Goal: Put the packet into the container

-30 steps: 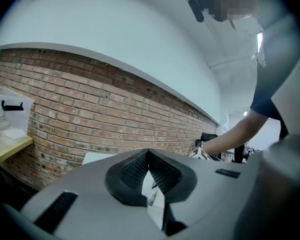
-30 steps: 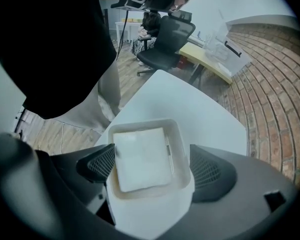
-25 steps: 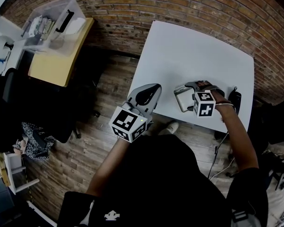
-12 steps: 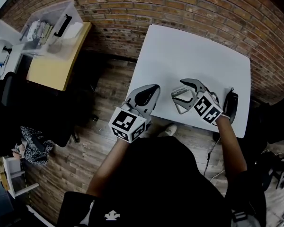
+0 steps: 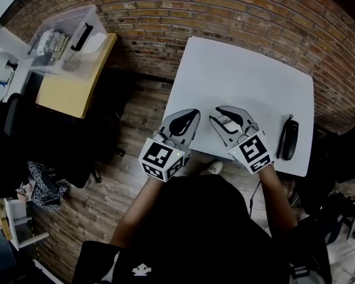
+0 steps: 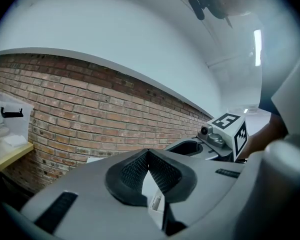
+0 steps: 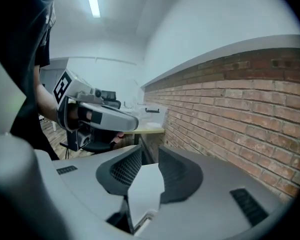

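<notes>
My left gripper (image 5: 194,112) rests at the near left edge of the white table (image 5: 242,70), its jaws shut with nothing in them; in the left gripper view (image 6: 148,153) the pads meet at the tips. Beside it my right gripper (image 5: 215,114) points up the table. Its jaws are closing, with a narrow gap still between the pads (image 7: 150,151), and I make out nothing held in that gap. No packet is plainly visible. The container, a clear plastic box (image 5: 71,37) with a black handle, stands on a yellow desk far to the left, off the table.
A black oblong object (image 5: 288,139) lies near the table's right edge. A brick wall (image 5: 225,10) runs behind the table. Wooden floor separates the table from the yellow desk (image 5: 68,87). The box also shows far off in both gripper views (image 6: 5,121) (image 7: 152,111).
The right gripper has moved left, away from the black object and toward the left gripper, and its jaws have narrowed from wide open. The left gripper has hardly moved.
</notes>
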A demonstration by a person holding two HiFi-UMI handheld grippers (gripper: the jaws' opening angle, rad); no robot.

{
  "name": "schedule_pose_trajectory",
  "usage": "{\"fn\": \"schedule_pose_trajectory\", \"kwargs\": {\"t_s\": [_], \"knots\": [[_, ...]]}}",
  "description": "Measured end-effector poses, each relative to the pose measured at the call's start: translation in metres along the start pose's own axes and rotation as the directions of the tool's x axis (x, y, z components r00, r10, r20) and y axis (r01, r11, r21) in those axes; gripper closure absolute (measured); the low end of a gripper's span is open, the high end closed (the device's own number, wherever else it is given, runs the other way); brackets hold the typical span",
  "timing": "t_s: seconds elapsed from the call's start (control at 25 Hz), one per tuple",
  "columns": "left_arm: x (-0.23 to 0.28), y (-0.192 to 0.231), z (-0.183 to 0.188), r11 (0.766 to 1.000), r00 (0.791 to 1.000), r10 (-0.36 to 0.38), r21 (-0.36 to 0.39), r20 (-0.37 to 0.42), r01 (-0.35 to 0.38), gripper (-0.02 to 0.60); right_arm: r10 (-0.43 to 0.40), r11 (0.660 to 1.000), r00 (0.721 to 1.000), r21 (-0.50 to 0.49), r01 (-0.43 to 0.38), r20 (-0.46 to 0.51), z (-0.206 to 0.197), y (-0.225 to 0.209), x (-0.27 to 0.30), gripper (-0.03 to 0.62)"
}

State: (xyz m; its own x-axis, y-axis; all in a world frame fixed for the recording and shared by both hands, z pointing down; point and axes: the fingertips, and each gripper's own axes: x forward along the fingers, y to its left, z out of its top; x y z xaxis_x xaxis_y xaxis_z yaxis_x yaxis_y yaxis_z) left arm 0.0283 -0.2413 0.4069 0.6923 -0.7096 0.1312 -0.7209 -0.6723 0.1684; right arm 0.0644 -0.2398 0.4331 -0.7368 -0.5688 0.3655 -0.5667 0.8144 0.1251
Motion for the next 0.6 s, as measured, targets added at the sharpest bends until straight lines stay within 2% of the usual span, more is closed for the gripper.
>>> {"fn": "schedule_pose_trajectory", "kwargs": {"t_s": [0.2,0.48,0.6], "knots": [[0.0,0.004,0.001,1.0,1.0,0.009,-0.002,0.007,-0.009,0.576,-0.086,0.993,0.992,0.094,0.077,0.089,0.01,-0.006,-0.004,0.584],[0.001,0.004,0.006,1.0,1.0,0.005,-0.003,0.021,-0.005,0.576,-0.122,0.985,0.97,0.145,0.092,0.212,0.035,-0.004,-0.01,0.589],[0.003,0.003,0.007,1.0,1.0,0.001,-0.002,0.023,-0.001,0.576,-0.143,0.98,0.963,0.17,0.105,0.23,0.035,-0.005,-0.011,0.589]]}}
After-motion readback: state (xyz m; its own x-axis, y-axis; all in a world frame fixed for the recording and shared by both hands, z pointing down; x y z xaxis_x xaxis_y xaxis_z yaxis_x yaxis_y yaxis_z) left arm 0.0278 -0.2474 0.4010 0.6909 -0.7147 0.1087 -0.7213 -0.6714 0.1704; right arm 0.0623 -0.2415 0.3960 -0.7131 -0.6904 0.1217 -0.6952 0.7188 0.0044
